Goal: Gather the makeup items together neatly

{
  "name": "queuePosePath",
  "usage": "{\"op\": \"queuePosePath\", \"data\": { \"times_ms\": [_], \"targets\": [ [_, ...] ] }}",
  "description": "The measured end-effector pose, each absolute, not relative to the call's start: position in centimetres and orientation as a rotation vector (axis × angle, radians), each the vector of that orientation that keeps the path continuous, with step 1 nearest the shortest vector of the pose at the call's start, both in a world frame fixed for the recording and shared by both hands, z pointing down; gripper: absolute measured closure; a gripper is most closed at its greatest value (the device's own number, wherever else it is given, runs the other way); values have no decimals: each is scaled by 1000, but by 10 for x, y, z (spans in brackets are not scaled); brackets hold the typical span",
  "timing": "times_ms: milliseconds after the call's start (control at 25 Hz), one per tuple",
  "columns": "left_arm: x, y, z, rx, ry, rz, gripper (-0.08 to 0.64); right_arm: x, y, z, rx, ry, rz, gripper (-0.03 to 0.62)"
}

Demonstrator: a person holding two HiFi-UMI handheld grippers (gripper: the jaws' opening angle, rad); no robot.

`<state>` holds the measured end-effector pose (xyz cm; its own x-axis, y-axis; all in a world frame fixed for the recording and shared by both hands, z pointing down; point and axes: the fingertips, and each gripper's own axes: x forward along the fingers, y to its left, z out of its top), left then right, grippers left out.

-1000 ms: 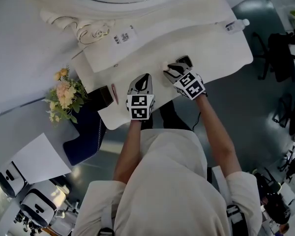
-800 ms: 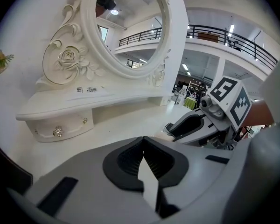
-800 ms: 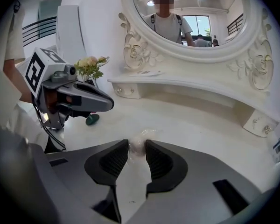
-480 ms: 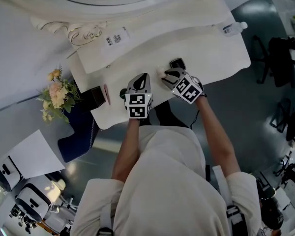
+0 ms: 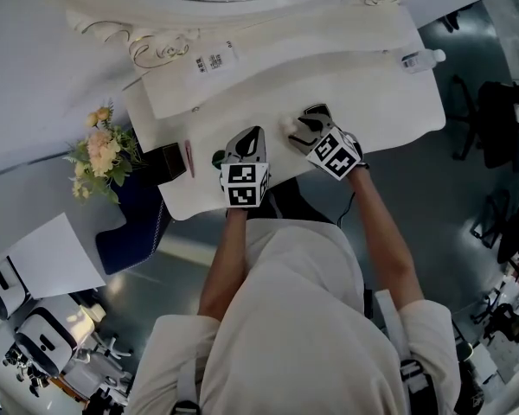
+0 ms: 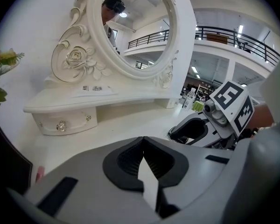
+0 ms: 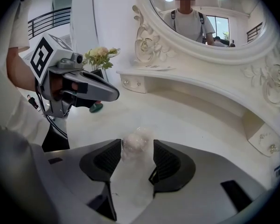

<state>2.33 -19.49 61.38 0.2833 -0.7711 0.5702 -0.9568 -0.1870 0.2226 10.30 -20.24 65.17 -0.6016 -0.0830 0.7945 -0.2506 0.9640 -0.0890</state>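
A small pale pink puff in clear wrap (image 7: 136, 143) rests on the white dressing table (image 5: 363, 93) between the fingers of my right gripper (image 7: 136, 147). Its jaws have just been opening and the pads stand slightly off the puff. In the head view the right gripper (image 5: 304, 122) is at the table's middle front. My left gripper (image 5: 254, 134) is close to its left, shut with nothing in it (image 6: 143, 141). A small green item (image 5: 217, 158), a pink stick (image 5: 189, 157) and a black box (image 5: 167, 162) lie at the table's left front.
An ornate white mirror (image 6: 130, 27) with a shelf and small drawers (image 6: 65, 122) backs the table. A flower bunch (image 5: 99, 152) stands off the left end. A clear bottle (image 5: 419, 59) lies at the far right. A label card (image 5: 209, 62) sits on the shelf.
The right gripper's jaws stand wider apart than before and it has rolled a little. Both hands stay about where they were.
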Motion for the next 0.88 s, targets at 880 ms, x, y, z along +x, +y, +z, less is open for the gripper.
{"op": "queuePosePath", "data": {
  "times_ms": [880],
  "targets": [
    [-38, -115, 600, 2018, -1582, 442, 545, 46, -152, 606, 583, -2301, 245, 348]
  ]
}}
